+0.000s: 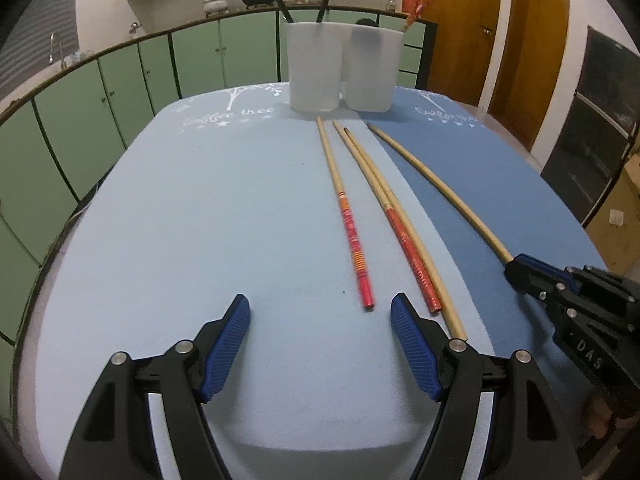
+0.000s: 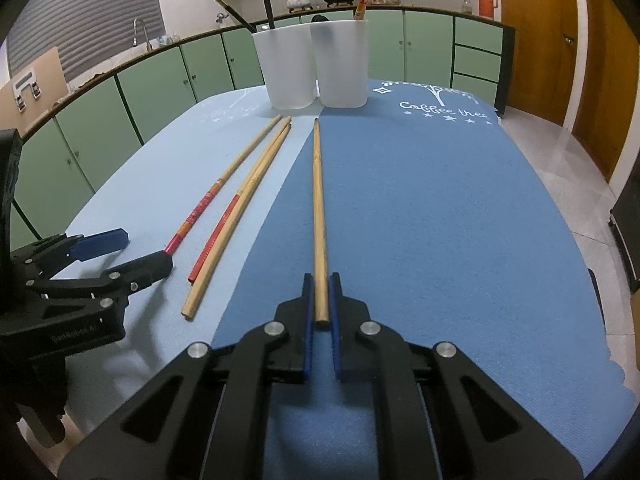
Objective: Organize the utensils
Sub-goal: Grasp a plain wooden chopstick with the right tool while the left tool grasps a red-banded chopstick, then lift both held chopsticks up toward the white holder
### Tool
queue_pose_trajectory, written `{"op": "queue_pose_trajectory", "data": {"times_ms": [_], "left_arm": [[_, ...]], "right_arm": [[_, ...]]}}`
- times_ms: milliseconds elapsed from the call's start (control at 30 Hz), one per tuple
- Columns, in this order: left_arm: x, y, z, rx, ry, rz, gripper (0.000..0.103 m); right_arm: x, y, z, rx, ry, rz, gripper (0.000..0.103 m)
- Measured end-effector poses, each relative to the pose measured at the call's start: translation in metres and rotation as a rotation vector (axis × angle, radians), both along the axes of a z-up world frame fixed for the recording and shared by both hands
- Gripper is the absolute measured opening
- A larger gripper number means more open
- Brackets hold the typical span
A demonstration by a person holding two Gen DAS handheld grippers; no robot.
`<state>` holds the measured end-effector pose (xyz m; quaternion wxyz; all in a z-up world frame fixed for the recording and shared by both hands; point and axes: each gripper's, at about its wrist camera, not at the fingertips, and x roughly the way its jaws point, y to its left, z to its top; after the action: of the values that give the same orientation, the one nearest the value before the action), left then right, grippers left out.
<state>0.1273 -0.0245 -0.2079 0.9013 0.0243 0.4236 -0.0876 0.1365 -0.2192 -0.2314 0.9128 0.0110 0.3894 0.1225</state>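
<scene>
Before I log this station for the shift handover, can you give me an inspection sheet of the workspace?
Surface: two-tone blue table mat, light half left, dark half right.
Job's things: plain wooden chopstick in right gripper; two red-handled chopsticks and one plain chopstick lying loose; two translucent white plastic cups at the far edge, holding black and red chopsticks.
Clutter: nothing seen.
Grippers: left gripper open, empty; right shut on chopstick.
Cables: nothing seen.
Surroundings: green kitchen cabinets, wooden doors.
</scene>
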Motion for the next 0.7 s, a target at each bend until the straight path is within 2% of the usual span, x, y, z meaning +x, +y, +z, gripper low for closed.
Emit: {"op": "queue_pose_trajectory", "data": {"times_ms": [67, 200, 267, 333, 367, 400, 533, 700], "left_arm": [[0.002, -0.003, -0.001, -0.002, -0.003, 0.0, 0.069], [0.001, -0.01, -0.002, 0.009, -0.019, -0.01, 0.055], [0.002, -0.01, -0.002, 0.008, -0.03, -0.006, 0.044], [0.002, -0.011, -0.002, -0.005, -0.033, -0.017, 0.021], [0.002, -0.013, -0.002, -0.004, -0.035, -0.019, 0.019], [0.002, -0.014, -0.002, 0.0, -0.039, -0.023, 0.007], [0.002, -0.014, 0.0, -0.019, -0.035, -0.018, 0.005], [-0.005, -0.008, 0.025, -0.016, -0.087, -0.02, 0.005]], "right_arm": [[0.0, -0.001, 0.0, 0.001, -0.003, 0.002, 0.008], [-0.001, 0.0, -0.001, -0.001, -0.009, 0.003, 0.008], [-0.002, 0.001, -0.002, -0.004, -0.015, 0.001, 0.007], [-0.002, 0.001, -0.002, -0.004, -0.018, 0.0, 0.006], [-0.002, 0.0, -0.002, -0.003, -0.017, 0.0, 0.006], [-0.001, 0.0, -0.001, 0.0, -0.014, 0.0, 0.006], [0.0, 0.0, 0.005, 0.007, -0.003, 0.004, 0.006], [-0.003, -0.002, 0.03, 0.016, -0.043, 0.017, 0.006]]}}
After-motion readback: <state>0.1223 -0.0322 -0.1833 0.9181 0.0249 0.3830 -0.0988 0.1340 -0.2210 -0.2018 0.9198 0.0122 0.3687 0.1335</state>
